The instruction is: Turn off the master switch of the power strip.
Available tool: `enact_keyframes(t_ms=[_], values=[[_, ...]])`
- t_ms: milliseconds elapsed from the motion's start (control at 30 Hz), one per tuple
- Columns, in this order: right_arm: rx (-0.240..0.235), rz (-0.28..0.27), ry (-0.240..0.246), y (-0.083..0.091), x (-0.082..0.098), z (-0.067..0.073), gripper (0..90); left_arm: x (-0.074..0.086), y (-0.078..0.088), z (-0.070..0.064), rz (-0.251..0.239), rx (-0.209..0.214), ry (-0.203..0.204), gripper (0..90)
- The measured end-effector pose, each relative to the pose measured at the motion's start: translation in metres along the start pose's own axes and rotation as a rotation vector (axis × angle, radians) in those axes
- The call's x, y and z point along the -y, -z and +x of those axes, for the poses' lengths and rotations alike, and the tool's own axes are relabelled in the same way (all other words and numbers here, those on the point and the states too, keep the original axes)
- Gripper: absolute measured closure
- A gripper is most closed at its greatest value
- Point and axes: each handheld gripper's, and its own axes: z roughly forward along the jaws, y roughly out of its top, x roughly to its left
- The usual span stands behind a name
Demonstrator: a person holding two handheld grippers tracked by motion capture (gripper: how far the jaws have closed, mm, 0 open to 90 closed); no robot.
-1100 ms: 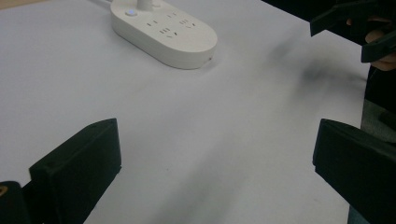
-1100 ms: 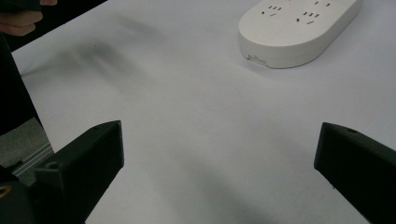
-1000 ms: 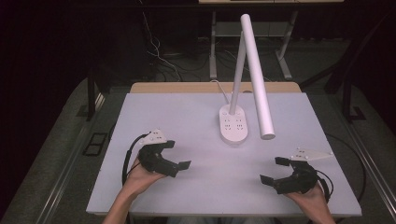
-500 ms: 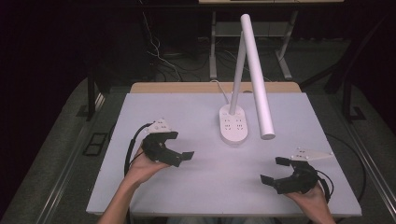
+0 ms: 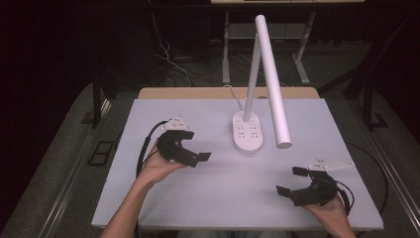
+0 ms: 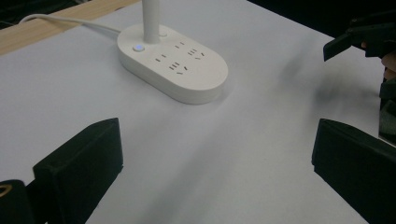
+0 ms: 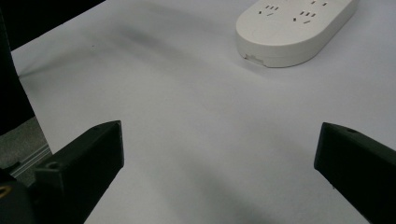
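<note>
Left gripper [image 5: 197, 154] wide open, empty, near lamp base [image 5: 247, 132], mid table [image 5: 148, 114]. Right gripper [image 5: 294, 182] wide open, empty, farther off. Risk: bump pole [image 5: 252, 69], tall lamp tips; snag cord [image 5: 232, 92]. Base long way runs near to far; white light bar [image 5: 271, 79] slants down toward person

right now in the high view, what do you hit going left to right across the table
left gripper → lamp base with sockets → white lamp head tube → right gripper
</note>
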Motion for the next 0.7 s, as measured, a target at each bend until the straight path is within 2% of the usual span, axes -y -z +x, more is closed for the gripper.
enact_keyframes(t_ms=[333, 700], values=[[-0.001, 0.006, -0.011, 0.0, 0.0, 0.0, 0.8, -0.015, -0.007, 0.007, 0.015, -0.007, -0.013, 0.7], [0.005, 0.002, 0.002, -0.001, 0.001, 0.0, 0.8, -0.032, -0.015, 0.016, 0.034, -0.007, -0.024, 0.7]])
